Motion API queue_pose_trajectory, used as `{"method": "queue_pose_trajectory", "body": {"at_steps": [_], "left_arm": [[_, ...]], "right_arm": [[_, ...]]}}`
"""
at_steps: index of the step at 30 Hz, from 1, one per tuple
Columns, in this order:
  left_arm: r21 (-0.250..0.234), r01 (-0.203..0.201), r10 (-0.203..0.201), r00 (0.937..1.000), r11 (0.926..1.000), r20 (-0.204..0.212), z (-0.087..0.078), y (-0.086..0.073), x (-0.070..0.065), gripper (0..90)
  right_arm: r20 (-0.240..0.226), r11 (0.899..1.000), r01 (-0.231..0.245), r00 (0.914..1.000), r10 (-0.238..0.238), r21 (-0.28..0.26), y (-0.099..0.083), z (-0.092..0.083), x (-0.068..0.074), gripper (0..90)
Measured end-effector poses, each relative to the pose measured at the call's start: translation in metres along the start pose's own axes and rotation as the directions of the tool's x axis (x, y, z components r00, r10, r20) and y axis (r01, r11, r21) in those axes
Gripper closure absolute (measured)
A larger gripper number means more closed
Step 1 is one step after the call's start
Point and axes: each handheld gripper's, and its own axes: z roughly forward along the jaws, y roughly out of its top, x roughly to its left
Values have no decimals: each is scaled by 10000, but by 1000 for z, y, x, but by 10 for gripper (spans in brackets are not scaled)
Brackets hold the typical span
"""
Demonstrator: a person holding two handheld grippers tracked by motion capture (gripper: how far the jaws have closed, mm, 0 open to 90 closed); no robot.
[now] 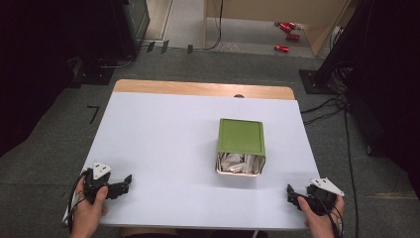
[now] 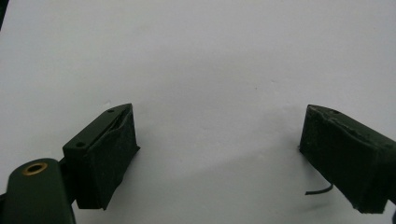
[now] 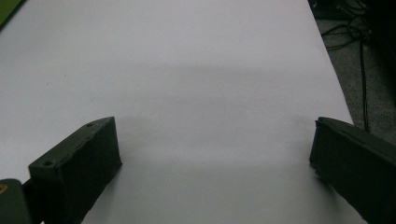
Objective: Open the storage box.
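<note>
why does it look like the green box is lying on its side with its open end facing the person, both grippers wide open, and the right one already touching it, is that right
Not quite. The right gripper is not touching the green box; it sits apart from it near the table's front right corner, as the high view shows. The rest holds: the box lies on its side with its open end toward the person, and the left gripper is open too.

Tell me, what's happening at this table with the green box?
A person sits at a white table with a two-jaw gripper in each hand. The left gripper and the right gripper both rest near the table's near corners, jaws open, holding nothing. Between them, farther back, a green box lies tipped on its side, its open end facing the person, with white packets showing inside. Neither gripper touches the box, so the work on it has not started.
</note>
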Motion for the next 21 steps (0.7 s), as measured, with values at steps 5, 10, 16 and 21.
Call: {"method": "queue_pose_trajectory", "body": {"at_steps": [5,10,16,21], "left_arm": [[1,-1,1,10000,10000,-1,0,0,0,113],[-4,36,-36,10000,10000,46,0,0,1,113],[12,26,-27,10000,10000,30,0,0,1,111],[3,29,-29,10000,10000,37,0,0,1,112]], "right_arm": [[-6,10000,-5,10000,5,-62,-1,0,0,13],[61,10000,59,10000,-59,47,2,-3,4,70],[-228,10000,-77,9997,77,-12,7,-6,11,73],[-573,9993,-264,9980,248,-272,16,-15,19,80]]}}
